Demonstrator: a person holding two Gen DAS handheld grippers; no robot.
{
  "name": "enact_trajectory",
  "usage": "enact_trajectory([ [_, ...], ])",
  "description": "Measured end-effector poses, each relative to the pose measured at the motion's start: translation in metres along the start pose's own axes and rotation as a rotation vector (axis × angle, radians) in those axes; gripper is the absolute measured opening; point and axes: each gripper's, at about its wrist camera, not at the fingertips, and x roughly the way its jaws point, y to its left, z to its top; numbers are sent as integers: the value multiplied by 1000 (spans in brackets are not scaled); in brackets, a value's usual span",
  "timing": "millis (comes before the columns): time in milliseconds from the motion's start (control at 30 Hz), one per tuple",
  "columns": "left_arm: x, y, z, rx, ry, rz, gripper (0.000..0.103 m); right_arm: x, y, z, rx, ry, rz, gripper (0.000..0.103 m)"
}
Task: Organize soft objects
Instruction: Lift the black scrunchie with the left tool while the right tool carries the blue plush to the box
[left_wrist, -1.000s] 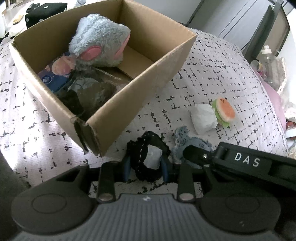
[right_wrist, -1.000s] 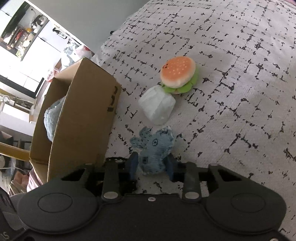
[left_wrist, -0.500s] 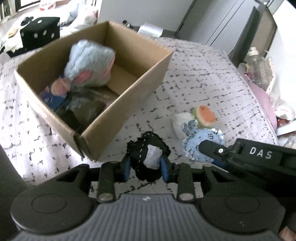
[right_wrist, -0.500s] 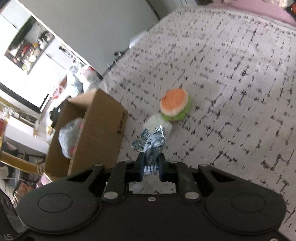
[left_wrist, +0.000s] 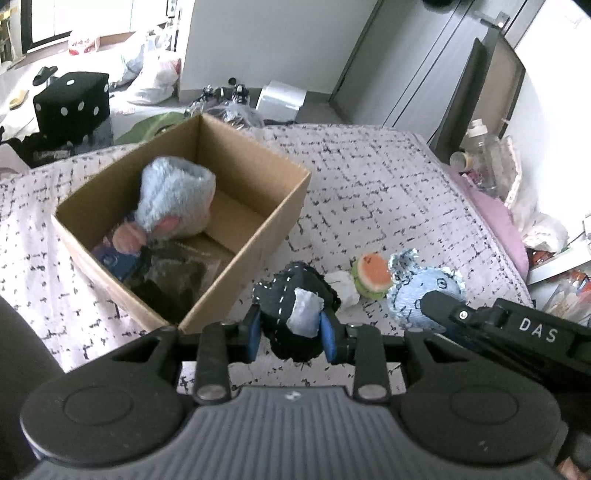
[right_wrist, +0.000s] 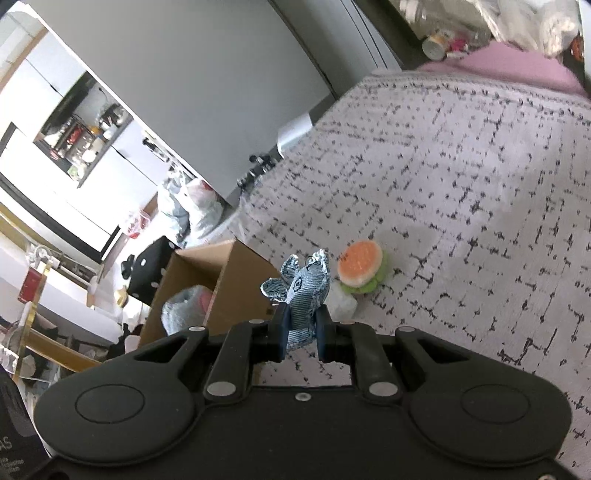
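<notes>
Lifting both toys clear of the bed (left_wrist: 388, 192) is what has just changed: a second ago each claw sat low over the patterned cover, and now both hang above it with their loads. The left claw (left_wrist: 291, 332) pinches a black stitched toy (left_wrist: 295, 291) with a pale patch, its blue pads pressed into either side. The right claw (right_wrist: 301, 330) has squeezed tight on a denim toy (right_wrist: 301, 291), which a second ago lay on the cover between looser pads. I judge both picks done, so what remains is carrying them to the box (left_wrist: 255, 236) and dropping them in.

From the left wrist the box interior shows: a blue plush (left_wrist: 173, 199) with pink ears on top of darker soft things, with bare cardboard floor free toward the far right corner. That view also catches the right claw from the side, the denim toy (left_wrist: 424, 295) held up just beside the burger toy (left_wrist: 371, 275) and a white lump (left_wrist: 345, 288) on the bed.

From the right wrist the box (right_wrist: 236, 288) is seen only from outside, one wall and a bit of the plush (right_wrist: 184, 306). It does show clearly that the burger toy (right_wrist: 360, 266) and white lump (right_wrist: 341, 304) lie on the cover, unpacked.
</notes>
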Motion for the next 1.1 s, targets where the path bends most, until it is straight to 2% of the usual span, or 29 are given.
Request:
enact_trajectory([
  [433,-28,18,23,-14,-58,-7,31,-24,20,5,-59,-124,69,15],
  [633,-35,28,36,-14,-78,-10,32,-25,30,4,-81,-144,97,15],
  [1100,-26,58,60,-40,-69,-17,32,-12,45,-4,-91,-139,131,15],
])
